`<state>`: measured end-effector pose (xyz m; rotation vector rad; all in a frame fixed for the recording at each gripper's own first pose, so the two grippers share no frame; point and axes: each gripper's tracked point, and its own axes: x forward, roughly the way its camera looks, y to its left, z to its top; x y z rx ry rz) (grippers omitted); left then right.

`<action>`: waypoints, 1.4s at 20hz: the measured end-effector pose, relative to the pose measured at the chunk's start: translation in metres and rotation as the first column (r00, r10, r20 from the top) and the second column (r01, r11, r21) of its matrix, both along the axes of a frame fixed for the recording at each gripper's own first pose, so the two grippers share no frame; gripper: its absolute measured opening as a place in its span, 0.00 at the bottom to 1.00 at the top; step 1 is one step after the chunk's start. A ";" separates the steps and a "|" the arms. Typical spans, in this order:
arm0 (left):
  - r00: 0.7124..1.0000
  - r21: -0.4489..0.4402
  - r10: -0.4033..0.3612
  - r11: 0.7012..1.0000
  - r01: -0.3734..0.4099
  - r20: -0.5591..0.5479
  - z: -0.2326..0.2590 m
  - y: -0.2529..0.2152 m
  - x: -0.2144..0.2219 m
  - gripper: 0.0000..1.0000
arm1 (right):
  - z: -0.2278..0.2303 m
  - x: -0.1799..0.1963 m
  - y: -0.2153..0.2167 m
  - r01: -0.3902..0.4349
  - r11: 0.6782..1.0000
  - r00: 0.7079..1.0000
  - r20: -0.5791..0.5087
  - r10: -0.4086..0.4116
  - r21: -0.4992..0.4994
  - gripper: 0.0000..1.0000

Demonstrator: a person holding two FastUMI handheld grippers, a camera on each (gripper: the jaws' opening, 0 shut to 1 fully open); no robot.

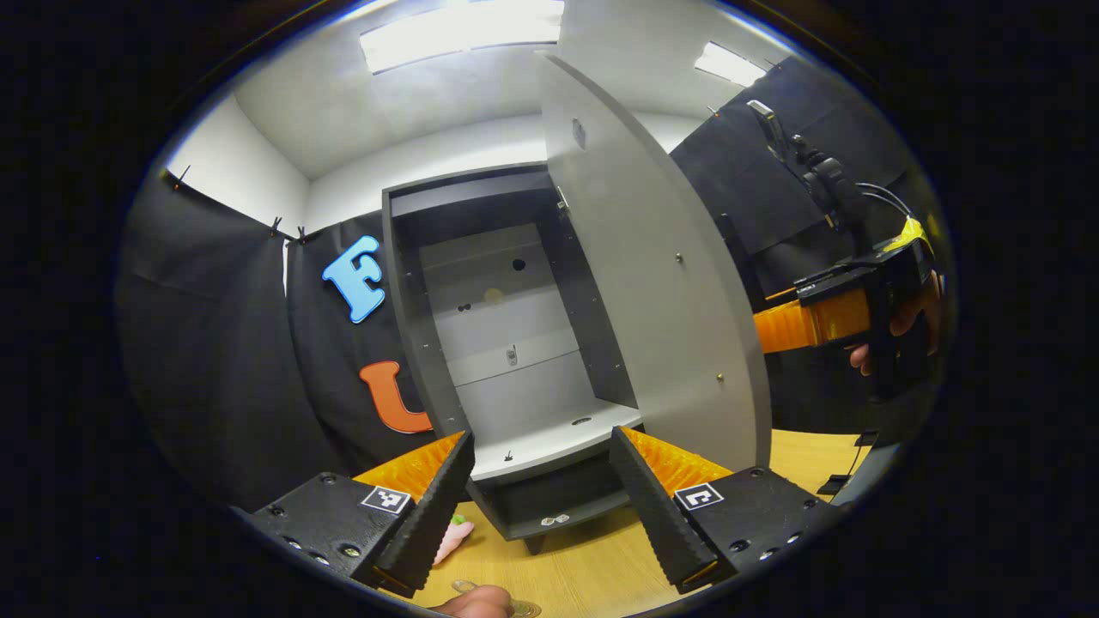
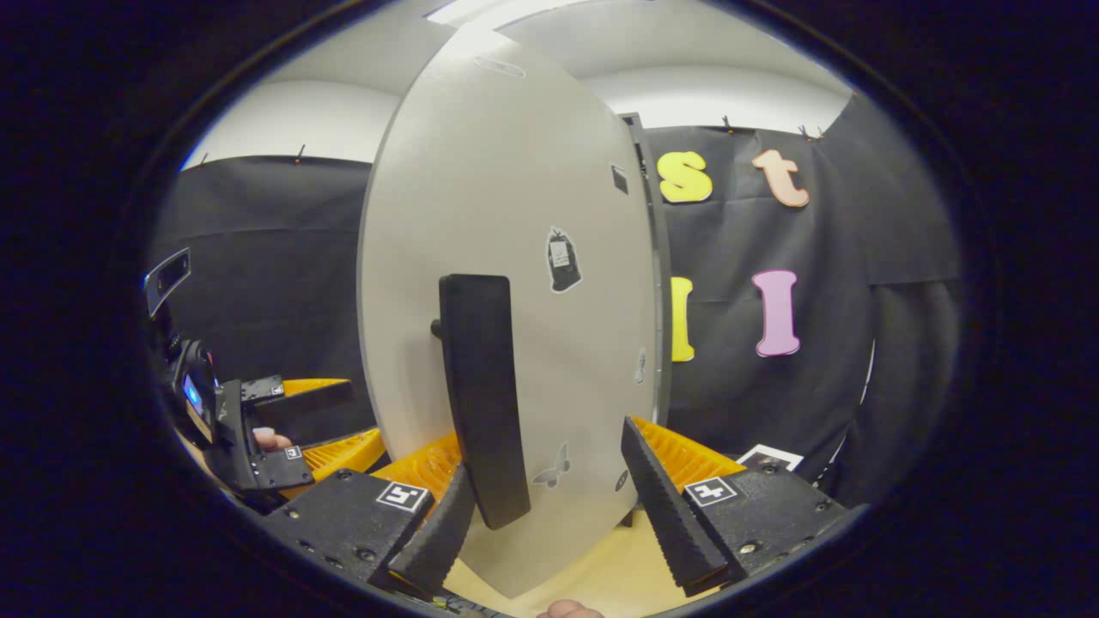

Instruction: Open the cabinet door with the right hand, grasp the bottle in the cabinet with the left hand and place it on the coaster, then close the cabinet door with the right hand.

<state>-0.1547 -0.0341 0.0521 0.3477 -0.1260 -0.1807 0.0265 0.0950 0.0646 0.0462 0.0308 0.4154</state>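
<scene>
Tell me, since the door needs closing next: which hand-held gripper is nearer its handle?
Right. The right hand-held gripper has the handle just ahead of its open fingers; the left hand-held gripper faces the cabinet interior.

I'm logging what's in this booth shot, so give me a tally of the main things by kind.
Grippers: 2, the left gripper and the right gripper
Cabinets: 1, the cabinet
Cabinet doors: 1, the door, swung open
Door handles: 1, the handle
Tables: 1, the table
Total: 6
</scene>
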 end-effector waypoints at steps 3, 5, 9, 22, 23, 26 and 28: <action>1.000 -0.060 0.010 0.998 -0.009 0.011 0.001 0.023 0.019 0.95 | 0.003 0.003 0.018 0.041 0.999 0.999 -0.003 -0.041 -0.031 0.93; 1.000 -0.102 0.002 0.995 -0.002 -0.001 -0.001 0.036 0.031 0.96 | -0.001 0.003 0.027 0.093 0.995 0.994 -0.050 -0.094 -0.035 0.94; 1.000 -0.117 -0.021 0.993 0.023 0.019 0.000 0.051 0.053 0.95 | 0.003 -0.019 0.044 0.046 0.988 0.993 -0.105 -0.062 -0.146 0.94; 0.998 -0.099 0.030 0.994 -0.036 -0.059 -0.022 0.093 0.094 0.95 | 0.022 0.026 0.099 -0.240 0.971 0.965 -0.104 0.239 0.003 0.95; 0.997 -0.106 0.054 0.993 -0.060 -0.058 -0.021 0.102 0.094 0.96 | 0.024 0.035 0.103 -0.270 0.963 0.959 -0.088 0.270 0.010 0.94; 0.983 -0.086 0.170 0.981 -0.175 -0.068 -0.021 0.136 0.092 0.95 | 0.008 0.059 0.134 -0.372 0.926 0.919 -0.112 0.377 0.058 1.00; 0.969 -0.071 0.236 0.968 -0.241 -0.066 -0.019 0.155 0.088 0.96 | 0.005 0.068 0.135 -0.417 0.908 0.904 -0.084 0.420 0.048 1.00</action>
